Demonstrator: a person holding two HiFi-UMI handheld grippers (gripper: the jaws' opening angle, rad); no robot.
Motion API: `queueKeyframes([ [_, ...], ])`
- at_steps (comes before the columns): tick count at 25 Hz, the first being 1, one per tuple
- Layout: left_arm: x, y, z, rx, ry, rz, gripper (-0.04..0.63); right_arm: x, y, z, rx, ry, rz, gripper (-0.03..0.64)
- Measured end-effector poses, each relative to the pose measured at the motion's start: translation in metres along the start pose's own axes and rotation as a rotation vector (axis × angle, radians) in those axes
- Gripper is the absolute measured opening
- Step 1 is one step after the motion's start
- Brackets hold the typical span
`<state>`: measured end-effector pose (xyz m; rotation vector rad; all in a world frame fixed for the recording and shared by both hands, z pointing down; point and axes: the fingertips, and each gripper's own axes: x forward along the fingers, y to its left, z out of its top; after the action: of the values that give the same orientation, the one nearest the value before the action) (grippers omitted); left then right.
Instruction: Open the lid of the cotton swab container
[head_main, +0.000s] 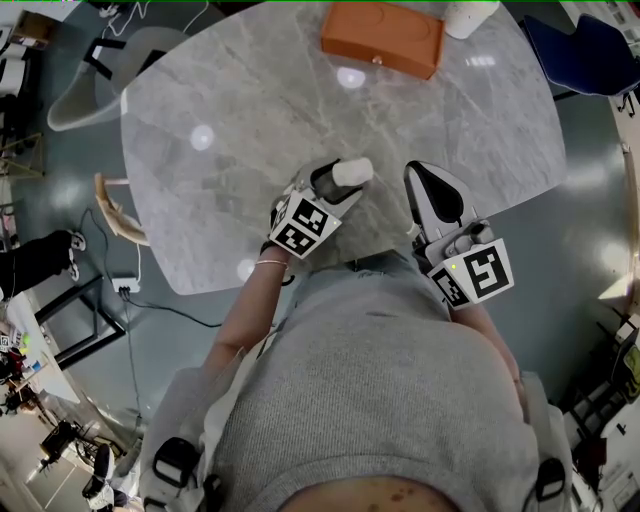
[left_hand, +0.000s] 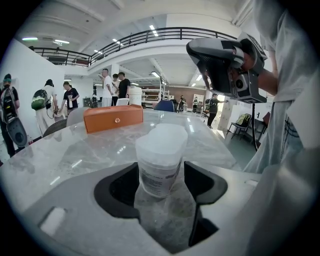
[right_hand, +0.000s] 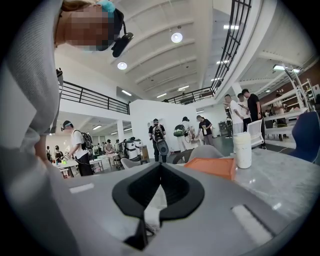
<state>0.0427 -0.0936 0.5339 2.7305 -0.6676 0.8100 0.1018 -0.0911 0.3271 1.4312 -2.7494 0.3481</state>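
My cotton swab container (left_hand: 160, 157) stands at the lower centre of the left gripper view, lid (left_hand: 162, 137) on top. It sits between the jaws of the left gripper (left_hand: 159, 180), whose dark pads close on its sides at a middling width. In the head view it shows at the centre, over the near edge of the marble table (head_main: 250, 100). Just right of it, the right gripper (head_main: 432, 185) has its jaws pressed together on nothing. An orange box (head_main: 382, 38) lies at top centre.
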Motion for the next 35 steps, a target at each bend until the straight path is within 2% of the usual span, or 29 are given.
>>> queueKeyframes([
  [11, 0.006, -0.002, 0.004, 0.037, 0.012, -0.018, 0.288, -0.002, -0.005, 0.000, 0.012, -0.001, -0.006, 0.002],
  [29, 0.014, -0.002, 0.011, 0.037, -0.012, -0.031, 0.287, -0.004, -0.008, -0.001, 0.028, 0.005, -0.007, 0.002],
  [35, 0.016, -0.004, 0.010, 0.071, -0.002, -0.016, 0.287, -0.004, -0.010, -0.002, 0.039, 0.005, -0.007, 0.002],
])
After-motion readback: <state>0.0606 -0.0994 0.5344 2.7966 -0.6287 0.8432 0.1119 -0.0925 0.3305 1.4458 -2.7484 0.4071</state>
